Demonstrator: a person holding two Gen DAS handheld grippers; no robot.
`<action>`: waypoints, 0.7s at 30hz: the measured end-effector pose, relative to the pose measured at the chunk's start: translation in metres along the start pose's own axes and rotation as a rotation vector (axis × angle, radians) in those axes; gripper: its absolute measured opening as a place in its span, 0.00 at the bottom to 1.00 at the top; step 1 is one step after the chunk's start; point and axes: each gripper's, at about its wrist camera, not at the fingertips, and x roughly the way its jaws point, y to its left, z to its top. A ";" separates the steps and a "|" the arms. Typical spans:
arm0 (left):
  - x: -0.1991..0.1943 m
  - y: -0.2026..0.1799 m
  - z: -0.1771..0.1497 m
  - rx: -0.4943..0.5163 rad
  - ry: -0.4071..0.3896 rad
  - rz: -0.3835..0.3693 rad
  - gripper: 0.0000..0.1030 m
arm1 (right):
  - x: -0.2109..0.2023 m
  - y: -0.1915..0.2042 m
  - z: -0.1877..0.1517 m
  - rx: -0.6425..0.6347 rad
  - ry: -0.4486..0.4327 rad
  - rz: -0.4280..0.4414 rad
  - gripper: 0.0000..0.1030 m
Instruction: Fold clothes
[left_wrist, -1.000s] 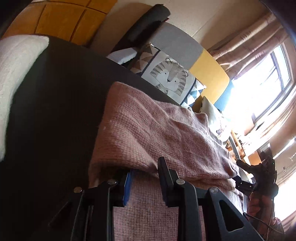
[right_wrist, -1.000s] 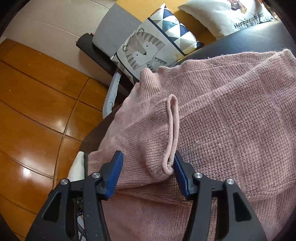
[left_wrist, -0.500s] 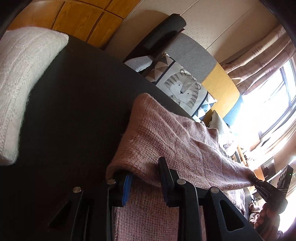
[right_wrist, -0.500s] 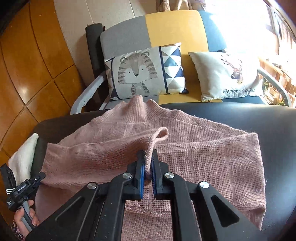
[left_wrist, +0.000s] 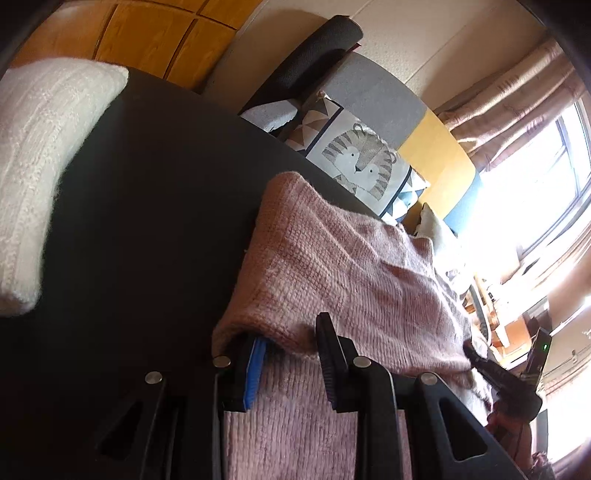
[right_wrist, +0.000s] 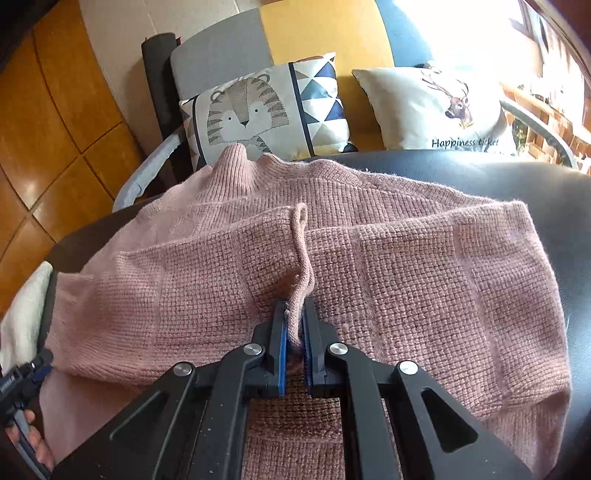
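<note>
A pink knit sweater (right_wrist: 388, 280) lies spread on a black padded surface (right_wrist: 554, 184), collar toward the sofa. My right gripper (right_wrist: 294, 308) is shut on a raised ridge of the sweater's folded-over layer, the fabric squeezed between the blue pads. My left gripper (left_wrist: 290, 334) grips a thick folded edge of the sweater (left_wrist: 351, 273) at its left side; the knit bunches between the two fingers and drapes over the blue pad. In the right wrist view the left gripper (right_wrist: 22, 373) shows at the bottom left, held by a hand. The right gripper (left_wrist: 506, 384) appears at the far right of the left wrist view.
A folded white knit garment (left_wrist: 44, 166) lies on the black surface left of the sweater. Behind stands a grey and yellow sofa (right_wrist: 236, 48) with a tiger cushion (right_wrist: 258, 107) and a deer cushion (right_wrist: 436, 107). Wooden floor (right_wrist: 55, 122) lies to the left, a bright window (left_wrist: 546, 155) on the right.
My right gripper stood open around the sweater's rolled edge, then shut on it, and its view rolled toward level. The left gripper kept its hold; the fold now runs between both grippers.
</note>
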 end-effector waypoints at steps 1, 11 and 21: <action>-0.005 -0.005 -0.006 0.023 0.007 0.007 0.26 | 0.000 -0.002 -0.001 0.017 -0.004 0.012 0.07; -0.008 -0.095 0.020 0.301 -0.120 0.010 0.26 | 0.002 0.004 -0.003 -0.002 -0.021 -0.006 0.07; 0.082 -0.070 0.059 0.362 -0.040 0.314 0.29 | 0.002 0.007 -0.005 -0.015 -0.031 -0.032 0.06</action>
